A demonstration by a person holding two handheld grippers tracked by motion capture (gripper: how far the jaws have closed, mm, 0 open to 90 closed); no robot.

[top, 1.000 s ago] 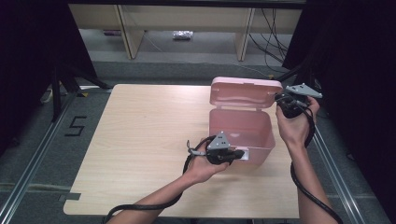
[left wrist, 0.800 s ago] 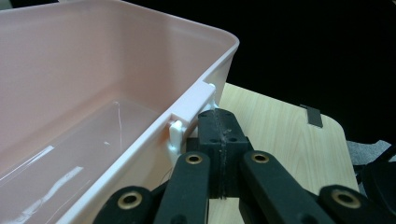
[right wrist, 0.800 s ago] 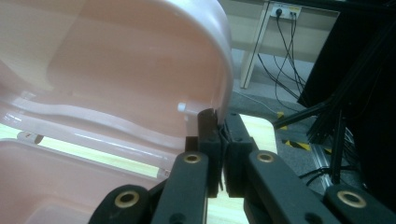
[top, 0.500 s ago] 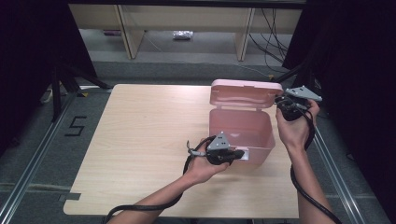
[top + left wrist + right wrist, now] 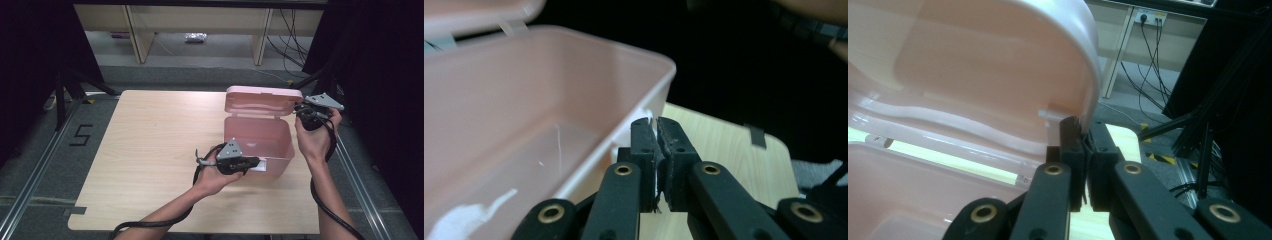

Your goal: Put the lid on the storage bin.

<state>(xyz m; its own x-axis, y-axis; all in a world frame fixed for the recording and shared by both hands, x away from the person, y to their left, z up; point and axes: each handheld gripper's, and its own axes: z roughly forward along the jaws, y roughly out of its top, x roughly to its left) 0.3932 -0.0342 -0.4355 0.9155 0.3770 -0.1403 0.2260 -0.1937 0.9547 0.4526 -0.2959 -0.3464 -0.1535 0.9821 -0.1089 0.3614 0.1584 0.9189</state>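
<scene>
Jaws of the left gripper (image 5: pixel 656 131) stand almost together, with a thin sliver of the box wall's white edge pinched between the pads; they have just been opening slightly, and a narrow slit shows between the pad faces in the left gripper view. The pads sit on the near right corner of the pink plastic box (image 5: pixel 260 137). In the high view the left gripper (image 5: pixel 254 162) lies level against the front wall of that box, held by the left hand (image 5: pixel 212 177).

Jaws of the right gripper (image 5: pixel 1084 132) are closed on the rim of the box lid (image 5: pixel 998 65), at its rounded end. In the right gripper view the pads grip the lid edge just beside a small moulded tab. In the high view the right gripper (image 5: pixel 302 111) meets the right end of the lid (image 5: pixel 262 100), carried by the right hand (image 5: pixel 315 137).

The box stands on the right half of the wooden table (image 5: pixel 160 145), near its right edge. The lid is raised upright on the far side of the box, hinged along the rear wall. The box interior is exposed, with white smears on its floor.
</scene>
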